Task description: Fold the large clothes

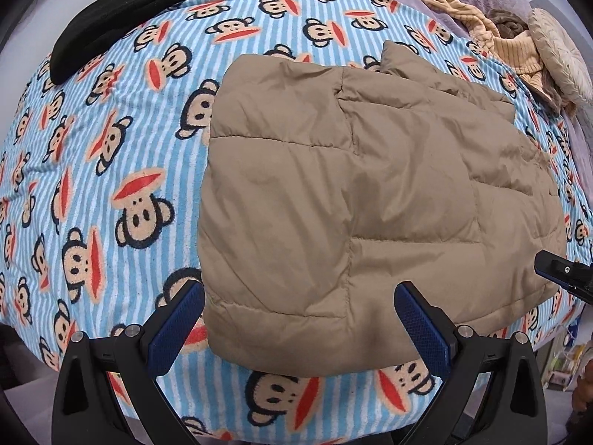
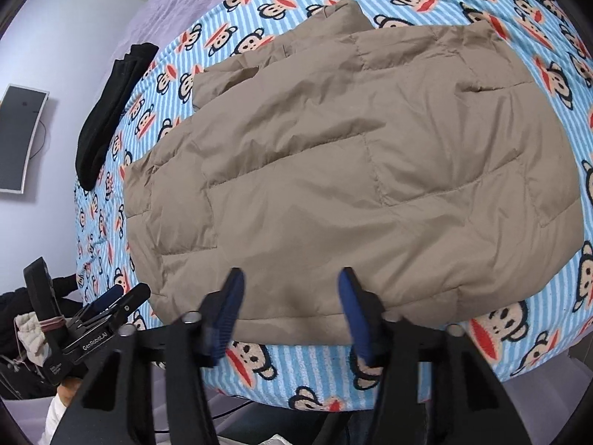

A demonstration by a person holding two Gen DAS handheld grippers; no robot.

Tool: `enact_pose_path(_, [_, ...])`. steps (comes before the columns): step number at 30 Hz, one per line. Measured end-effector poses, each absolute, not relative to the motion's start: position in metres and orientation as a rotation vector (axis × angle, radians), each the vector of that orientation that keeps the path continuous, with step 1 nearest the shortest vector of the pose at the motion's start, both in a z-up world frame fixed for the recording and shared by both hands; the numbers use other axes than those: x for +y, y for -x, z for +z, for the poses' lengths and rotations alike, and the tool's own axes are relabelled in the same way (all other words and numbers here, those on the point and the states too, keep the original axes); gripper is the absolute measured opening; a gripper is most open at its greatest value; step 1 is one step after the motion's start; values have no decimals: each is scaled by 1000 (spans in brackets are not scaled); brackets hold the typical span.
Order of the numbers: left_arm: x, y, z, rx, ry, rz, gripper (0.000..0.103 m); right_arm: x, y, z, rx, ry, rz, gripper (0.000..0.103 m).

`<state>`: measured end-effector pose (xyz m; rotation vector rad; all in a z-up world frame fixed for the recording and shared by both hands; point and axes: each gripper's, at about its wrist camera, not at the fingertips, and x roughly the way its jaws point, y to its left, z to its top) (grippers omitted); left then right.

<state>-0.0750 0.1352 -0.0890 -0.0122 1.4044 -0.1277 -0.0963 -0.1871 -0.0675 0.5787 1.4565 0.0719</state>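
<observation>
Now poised over jacket (image 1: 370, 193) hem on bed (image 1: 92, 193): left gripper (image 1: 300, 319) wide open, right gripper (image 2: 291, 307) half-open, both empty; next, pinching hem for fold.

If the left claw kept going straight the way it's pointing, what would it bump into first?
Most likely the tan puffer jacket. The left claw points steeply down with its jaws apart over the jacket's near hem, which lies on the monkey-print blanket. Depth is hard to judge, so it might catch only the hem's edge.

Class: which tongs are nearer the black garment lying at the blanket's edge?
Left. The left tongs hover over the jacket's corner on the black garment's side; the right tongs hover over its other near corner, farther away.
</observation>
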Motion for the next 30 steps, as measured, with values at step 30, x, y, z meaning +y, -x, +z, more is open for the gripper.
enact_pose_path(30, [158,-12,-197,1535,426,-738,68,-162,25,-141,1475,-463,20,23])
